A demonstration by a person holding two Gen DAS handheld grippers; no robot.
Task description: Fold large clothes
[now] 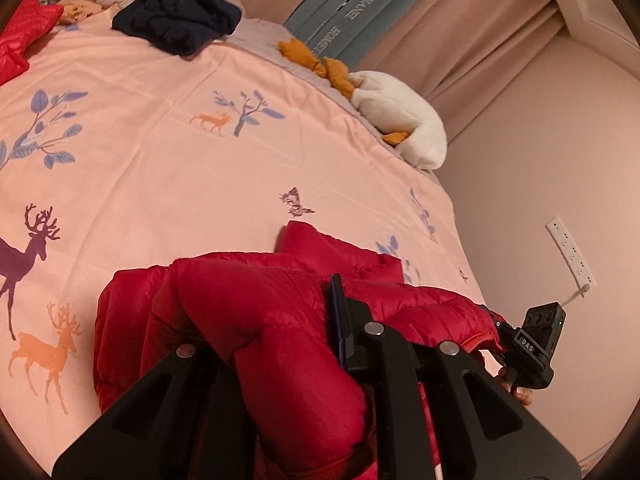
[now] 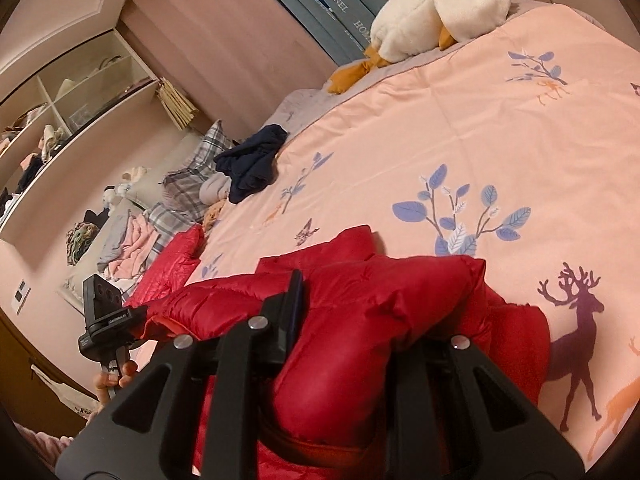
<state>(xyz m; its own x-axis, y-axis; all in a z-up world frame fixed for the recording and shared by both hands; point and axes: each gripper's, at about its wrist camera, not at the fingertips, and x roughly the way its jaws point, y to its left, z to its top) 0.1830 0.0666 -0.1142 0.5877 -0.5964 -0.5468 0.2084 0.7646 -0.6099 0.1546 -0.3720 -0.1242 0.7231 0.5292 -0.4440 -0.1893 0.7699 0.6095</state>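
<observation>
An open shelf unit (image 2: 76, 92) stands at the far left of the right wrist view; its compartments hold loosely piled clothes and small items, too small to name. Behind the bed, blue panels (image 1: 348, 12) carry pale lettering: "HANEL" and part of "HOME" can be read in the right wrist view, the rest cut off. The other hand-held gripper's camera block reads "DAS" in the left wrist view; the small label in the right wrist view is too blurred to read.

The red puffer jacket (image 1: 256, 304) lies bunched at the near edge of the bed, on a pink cover (image 1: 168, 152) printed with deer and blue leaves. The left hand-held gripper (image 1: 276, 364) has its fingers closed narrowly on a thick fold of the jacket. The right hand-held gripper (image 2: 360, 344) likewise clamps a padded fold between its fingers.

Farther off on the cover lie a dark navy garment (image 1: 180, 8), another red quilted piece (image 1: 20, 36) at the far left, and a white plush goose (image 2: 436, 8) with orange feet near the headboard. Plaid pillows (image 2: 200, 168) and crumpled pink cloth sit beside the bed.
</observation>
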